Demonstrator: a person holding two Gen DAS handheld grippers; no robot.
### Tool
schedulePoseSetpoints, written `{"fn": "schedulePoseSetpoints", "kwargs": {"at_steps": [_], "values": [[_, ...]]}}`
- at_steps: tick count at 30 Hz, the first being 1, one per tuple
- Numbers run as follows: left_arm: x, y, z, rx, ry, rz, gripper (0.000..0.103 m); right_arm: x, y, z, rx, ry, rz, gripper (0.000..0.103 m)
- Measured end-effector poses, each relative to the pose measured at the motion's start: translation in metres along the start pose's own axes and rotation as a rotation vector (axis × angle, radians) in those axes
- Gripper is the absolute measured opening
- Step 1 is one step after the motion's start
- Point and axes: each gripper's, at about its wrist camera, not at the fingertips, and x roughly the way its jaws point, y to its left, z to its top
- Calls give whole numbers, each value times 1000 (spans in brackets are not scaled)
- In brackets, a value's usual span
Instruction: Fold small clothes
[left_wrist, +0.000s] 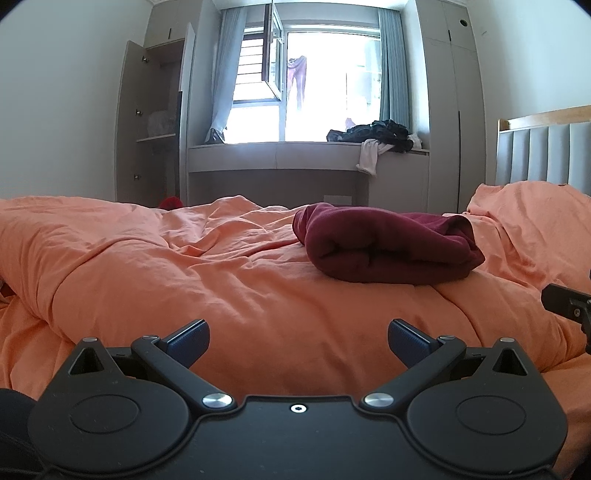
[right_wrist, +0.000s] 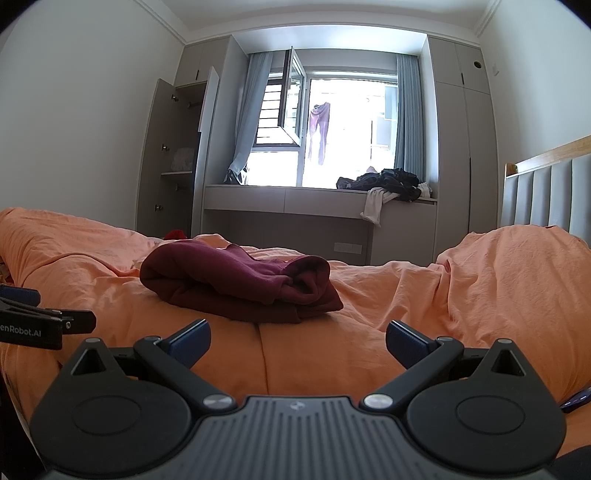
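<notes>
A dark red garment (left_wrist: 388, 247) lies folded in a thick bundle on the orange bedcover (left_wrist: 184, 266); it also shows in the right wrist view (right_wrist: 240, 284). My left gripper (left_wrist: 298, 341) is open and empty, low over the cover, short of the bundle and to its left. My right gripper (right_wrist: 298, 341) is open and empty, just in front of the bundle. The right gripper's edge shows at the right of the left wrist view (left_wrist: 569, 302). The left gripper's side shows at the left of the right wrist view (right_wrist: 40, 321).
An orange pillow (right_wrist: 517, 266) and grey headboard (right_wrist: 546, 195) are at the right. Beyond the bed stand a window bench (right_wrist: 295, 199) with a pile of dark clothes (right_wrist: 388, 182) and an open wardrobe (right_wrist: 173, 155). A small red thing (left_wrist: 171, 202) lies past the bed's far edge.
</notes>
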Motion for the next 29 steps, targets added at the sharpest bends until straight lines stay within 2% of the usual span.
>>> {"fn": "schedulePoseSetpoints", "kwargs": {"at_steps": [29], "values": [[3,-5,-1,22,15,0,103,-1,0,0,-2,2,0,103]]}}
